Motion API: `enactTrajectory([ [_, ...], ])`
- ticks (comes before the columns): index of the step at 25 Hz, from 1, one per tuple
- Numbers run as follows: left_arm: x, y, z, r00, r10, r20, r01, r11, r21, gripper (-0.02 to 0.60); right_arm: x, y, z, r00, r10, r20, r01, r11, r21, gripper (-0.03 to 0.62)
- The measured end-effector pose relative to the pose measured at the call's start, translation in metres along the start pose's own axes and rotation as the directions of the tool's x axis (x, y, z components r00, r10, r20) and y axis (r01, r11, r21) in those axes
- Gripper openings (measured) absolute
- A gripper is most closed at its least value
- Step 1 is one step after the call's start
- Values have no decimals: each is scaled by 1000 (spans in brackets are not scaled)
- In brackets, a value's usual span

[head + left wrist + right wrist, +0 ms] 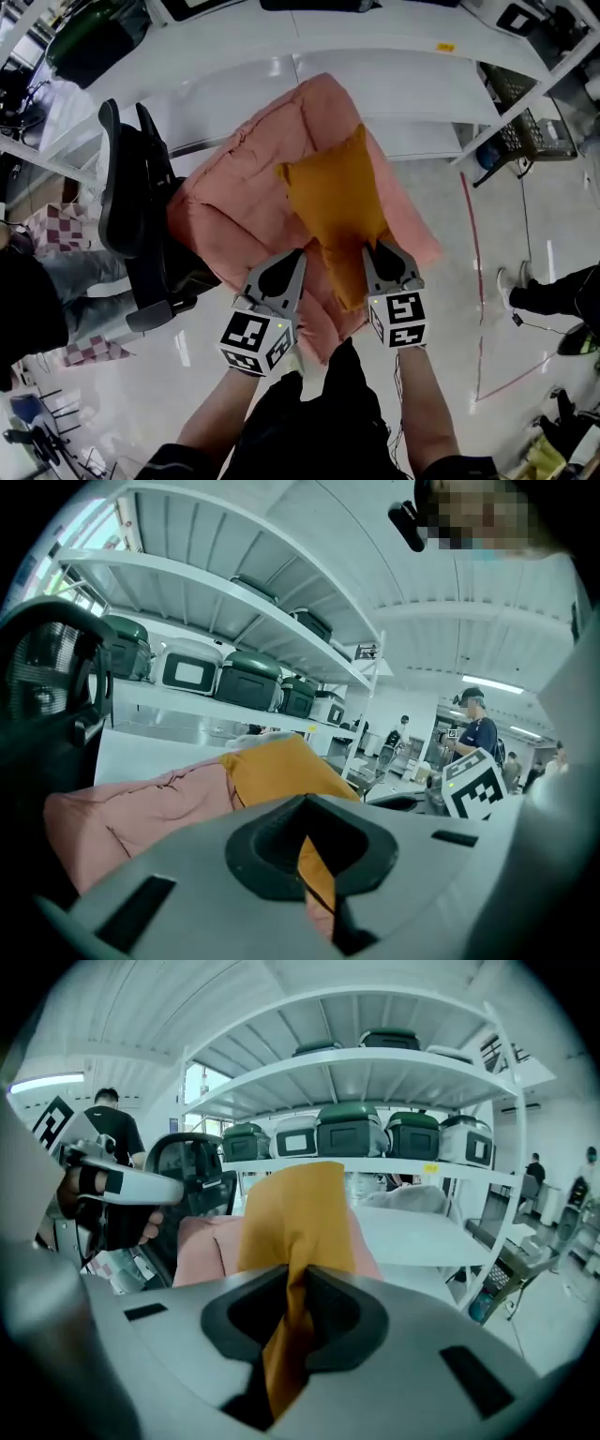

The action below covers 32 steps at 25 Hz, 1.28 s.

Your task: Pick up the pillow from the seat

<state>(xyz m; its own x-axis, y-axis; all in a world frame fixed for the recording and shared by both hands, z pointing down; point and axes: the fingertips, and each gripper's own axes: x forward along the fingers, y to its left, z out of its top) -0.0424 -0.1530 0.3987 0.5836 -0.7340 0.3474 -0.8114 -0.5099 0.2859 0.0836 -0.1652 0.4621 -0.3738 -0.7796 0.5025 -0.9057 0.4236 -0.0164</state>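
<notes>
A large pink quilted pillow point(234, 197) hangs in the air beside a black office chair point(131, 187), with a limp orange cloth point(337, 197) lying over its middle. My left gripper point(289, 255) is shut on the near edge, where the orange cloth point(272, 771) runs between its jaws with pink fabric point(141, 808) just beside it. My right gripper point(378, 247) is shut on the orange cloth point(295, 1213), which is pinched in a fold between its jaws. The pillow's underside and the chair seat are hidden.
White shelving point(375, 84) runs behind the pillow and carries green-lidded boxes point(347, 1129). A wire cart point(530, 131) stands at the right, a red line point(473, 272) marks the floor, and a person's legs point(539, 295) show at the right edge. Other people stand in the background.
</notes>
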Motion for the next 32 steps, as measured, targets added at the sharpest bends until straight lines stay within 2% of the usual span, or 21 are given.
enactTrajectory([
  [4,-19,-7,27,1000,-4,24,4,1000,7,6,-26,3,35,998,-31,51,31,999,10,52],
  [13,-55,-27,98,989,-39,140,35,999,35,6,-78,23,116,979,-65,194,75,996,-44,46],
  [22,-92,-42,154,968,-72,240,56,996,75,6,-123,38,186,944,-91,317,119,990,-71,40],
  [32,-126,-62,191,944,-111,309,79,990,116,6,-161,51,226,911,-116,397,145,989,-44,32],
])
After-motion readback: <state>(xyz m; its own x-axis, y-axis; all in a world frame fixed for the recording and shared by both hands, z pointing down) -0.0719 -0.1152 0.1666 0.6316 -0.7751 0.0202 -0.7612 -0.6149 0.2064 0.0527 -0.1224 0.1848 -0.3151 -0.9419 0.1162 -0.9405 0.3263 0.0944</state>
